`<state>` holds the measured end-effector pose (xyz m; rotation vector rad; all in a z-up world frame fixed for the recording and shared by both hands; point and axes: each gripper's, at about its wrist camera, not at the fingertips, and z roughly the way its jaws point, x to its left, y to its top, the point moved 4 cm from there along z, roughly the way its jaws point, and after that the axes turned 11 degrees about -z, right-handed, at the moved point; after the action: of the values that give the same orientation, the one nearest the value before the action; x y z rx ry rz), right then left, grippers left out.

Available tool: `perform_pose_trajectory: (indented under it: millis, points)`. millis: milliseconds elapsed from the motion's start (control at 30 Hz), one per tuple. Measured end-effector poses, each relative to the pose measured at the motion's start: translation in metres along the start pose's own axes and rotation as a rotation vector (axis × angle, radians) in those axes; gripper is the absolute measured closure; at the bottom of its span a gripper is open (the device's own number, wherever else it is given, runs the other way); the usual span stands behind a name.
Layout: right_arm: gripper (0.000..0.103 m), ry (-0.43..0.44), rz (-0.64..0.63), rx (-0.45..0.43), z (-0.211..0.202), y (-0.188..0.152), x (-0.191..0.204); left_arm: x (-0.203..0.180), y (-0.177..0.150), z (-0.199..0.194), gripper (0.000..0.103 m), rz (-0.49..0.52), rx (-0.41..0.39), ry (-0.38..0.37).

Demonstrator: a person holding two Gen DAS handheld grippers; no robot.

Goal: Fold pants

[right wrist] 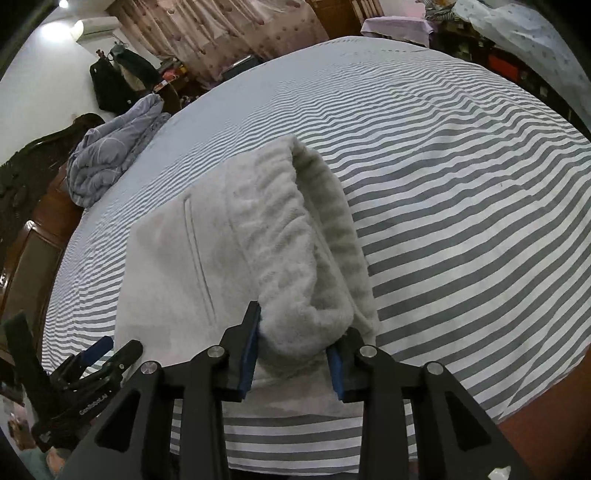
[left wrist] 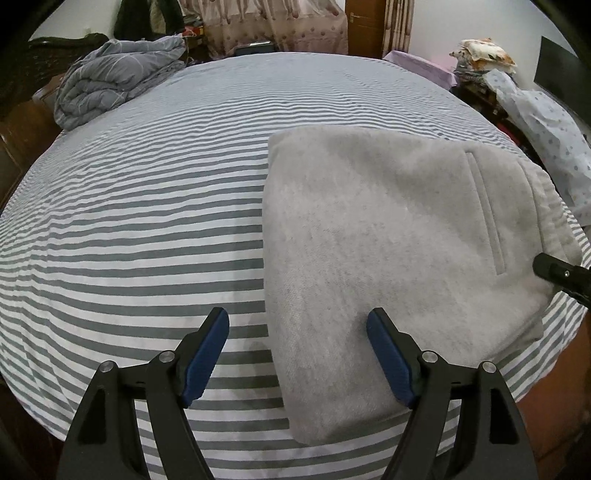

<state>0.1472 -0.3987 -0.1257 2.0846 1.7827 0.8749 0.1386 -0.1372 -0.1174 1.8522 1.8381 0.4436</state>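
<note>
Light grey fleece pants (left wrist: 388,236) lie folded into a rectangle on the striped bed (left wrist: 147,221), with a slit pocket facing up. My left gripper (left wrist: 297,354) is open above the folded edge nearest me, holding nothing. In the right wrist view the pants (right wrist: 177,266) show their ribbed elastic waistband (right wrist: 291,236) bunched up and raised. My right gripper (right wrist: 293,363) has its jaws around the near end of that waistband, with the cloth filling the gap between the blue pads. The right gripper's tip shows in the left wrist view (left wrist: 561,273); the left gripper shows in the right wrist view (right wrist: 99,358).
A crumpled grey-blue duvet (left wrist: 118,81) lies at the bed's far left corner, by a dark wooden headboard (right wrist: 33,192). Curtains (left wrist: 266,26) and a door stand behind the bed. Piled bedding and clutter (left wrist: 532,110) sit off the right side.
</note>
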Motion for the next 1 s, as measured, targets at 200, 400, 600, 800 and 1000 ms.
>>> perform_pose_trajectory:
  millis: [200,400,600,800,1000]
  points:
    - [0.063,0.047,0.030,-0.003,-0.006,0.001,-0.003,0.009,0.008,-0.004,0.025,-0.045,0.038,-0.050]
    - [0.027,-0.002,0.027,0.012,-0.015,-0.003,-0.012,0.026,0.016,-0.014,0.025,-0.115,0.050,-0.100]
    - [0.026,0.038,0.080,0.029,-0.012,-0.014,-0.025,0.050,0.018,-0.015,0.025,-0.192,0.074,-0.112]
    - [0.021,0.157,0.148,0.066,0.002,-0.019,-0.038,0.062,0.020,-0.004,0.025,-0.249,0.148,-0.172]
    - [0.014,0.308,0.168,0.084,0.019,-0.024,-0.053,0.062,0.022,0.012,0.025,-0.322,0.249,-0.322]
